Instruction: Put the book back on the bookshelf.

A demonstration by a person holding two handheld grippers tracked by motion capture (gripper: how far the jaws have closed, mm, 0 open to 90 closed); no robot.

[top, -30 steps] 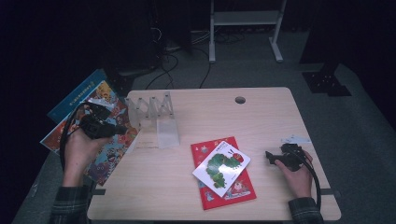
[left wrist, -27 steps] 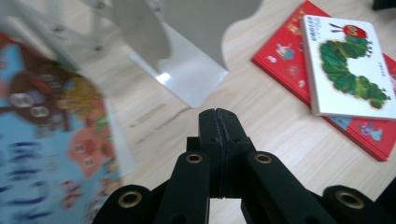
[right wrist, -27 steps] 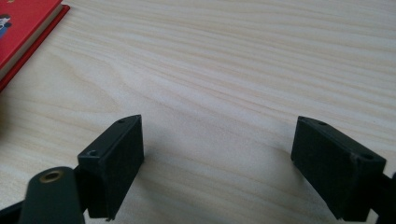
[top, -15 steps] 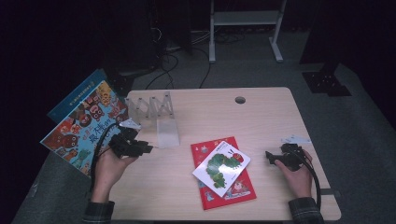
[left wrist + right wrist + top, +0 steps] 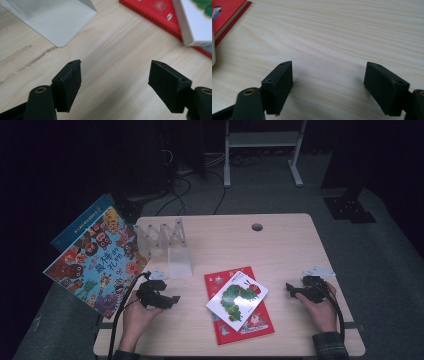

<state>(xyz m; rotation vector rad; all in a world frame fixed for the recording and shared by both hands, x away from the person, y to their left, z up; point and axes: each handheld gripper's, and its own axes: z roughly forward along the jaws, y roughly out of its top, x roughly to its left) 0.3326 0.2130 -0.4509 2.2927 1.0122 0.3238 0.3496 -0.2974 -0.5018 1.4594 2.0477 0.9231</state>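
Observation:
A white caterpillar book lies askew on a red book at the table's front middle. My left gripper rests open on the wood left of them, pointing right; its jaws hold nothing, and the red book's corner and the white book lie ahead. My right gripper rests open near the right edge, pointing left at the books; bare wood lies between its jaws, with the red book at the upper left.
A clear rack with a flat base stands at the back left. A large colourful picture book overhangs the table's left edge, over a blue book. A cable hole sits at the back. Small paper tags lie near each hand.
My left gripper has come off the colourful picture book and moved right, down onto the table beside the red book. The right gripper has stayed put.

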